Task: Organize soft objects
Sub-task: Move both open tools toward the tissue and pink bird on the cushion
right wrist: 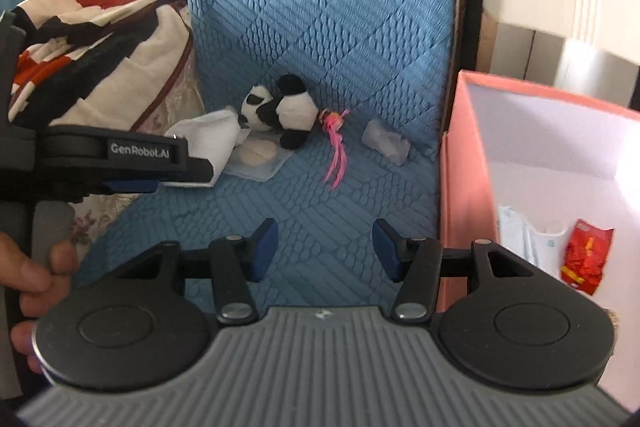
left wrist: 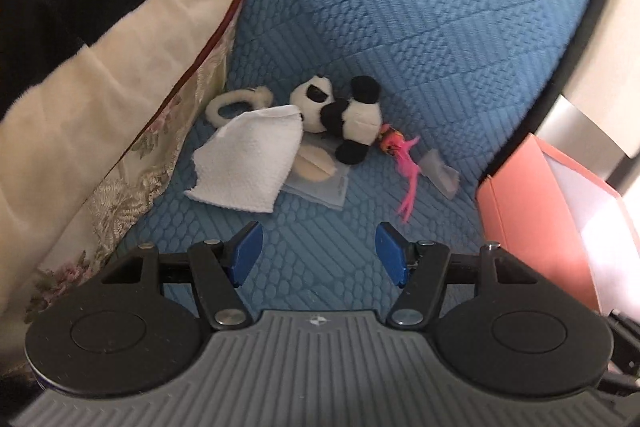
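A plush panda [left wrist: 340, 115] [right wrist: 282, 111] lies on the blue quilted mattress [left wrist: 400, 27] [right wrist: 320, 27]. Left of it lie a white cloth [left wrist: 248, 167] [right wrist: 208, 135] and a fluffy white ring [left wrist: 234, 103]. A cream pad in a clear bag [left wrist: 316, 173] [right wrist: 258, 155] lies under the panda. A pink feathered toy [left wrist: 404, 159] [right wrist: 336, 143] and a clear wrapper [left wrist: 440, 173] [right wrist: 386, 141] lie to the right. My left gripper [left wrist: 318, 253] is open and empty, short of the pile; it also shows from the side in the right wrist view [right wrist: 132, 183]. My right gripper [right wrist: 324, 249] is open and empty.
A pink box [left wrist: 532, 227] [right wrist: 460, 187] stands open at the mattress's right edge, holding a red packet [right wrist: 584, 257] and white packs [right wrist: 528, 239]. A heap of blankets [left wrist: 80, 47] [right wrist: 96, 39] lies along the left. A hand [right wrist: 36, 291] grips the left handle.
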Motion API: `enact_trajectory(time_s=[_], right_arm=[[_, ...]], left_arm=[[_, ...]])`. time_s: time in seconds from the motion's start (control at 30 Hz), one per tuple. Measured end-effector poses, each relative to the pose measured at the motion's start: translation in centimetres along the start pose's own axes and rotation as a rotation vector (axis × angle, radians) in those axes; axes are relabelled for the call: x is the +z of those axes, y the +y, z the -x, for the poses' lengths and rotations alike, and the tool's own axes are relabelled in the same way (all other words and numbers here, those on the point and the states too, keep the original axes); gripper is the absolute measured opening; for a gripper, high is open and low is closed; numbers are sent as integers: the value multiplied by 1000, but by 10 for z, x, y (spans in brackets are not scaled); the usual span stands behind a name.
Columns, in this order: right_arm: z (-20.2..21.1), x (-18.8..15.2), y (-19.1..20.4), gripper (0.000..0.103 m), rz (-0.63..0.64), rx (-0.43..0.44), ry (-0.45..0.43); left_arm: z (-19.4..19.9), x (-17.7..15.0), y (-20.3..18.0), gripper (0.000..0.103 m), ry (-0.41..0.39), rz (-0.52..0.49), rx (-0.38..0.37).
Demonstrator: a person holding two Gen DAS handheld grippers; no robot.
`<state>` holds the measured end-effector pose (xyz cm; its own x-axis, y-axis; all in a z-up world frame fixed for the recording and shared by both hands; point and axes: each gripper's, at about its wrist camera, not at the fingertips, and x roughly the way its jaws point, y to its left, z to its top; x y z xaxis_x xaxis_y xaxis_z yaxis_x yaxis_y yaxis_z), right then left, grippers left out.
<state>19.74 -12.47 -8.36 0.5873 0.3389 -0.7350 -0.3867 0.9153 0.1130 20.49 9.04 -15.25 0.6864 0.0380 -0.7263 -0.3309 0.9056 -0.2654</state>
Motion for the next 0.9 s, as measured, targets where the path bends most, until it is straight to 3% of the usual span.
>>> enact_trajectory(time_s=[0.2,0.9], right_arm=[[-29,8,-4,55,-11,34,57],[-129,62,-20,53,20,67,80]], left_arm=[[-15,11,1,68,11,31,18],[-78,46,23,68,140,115,101]])
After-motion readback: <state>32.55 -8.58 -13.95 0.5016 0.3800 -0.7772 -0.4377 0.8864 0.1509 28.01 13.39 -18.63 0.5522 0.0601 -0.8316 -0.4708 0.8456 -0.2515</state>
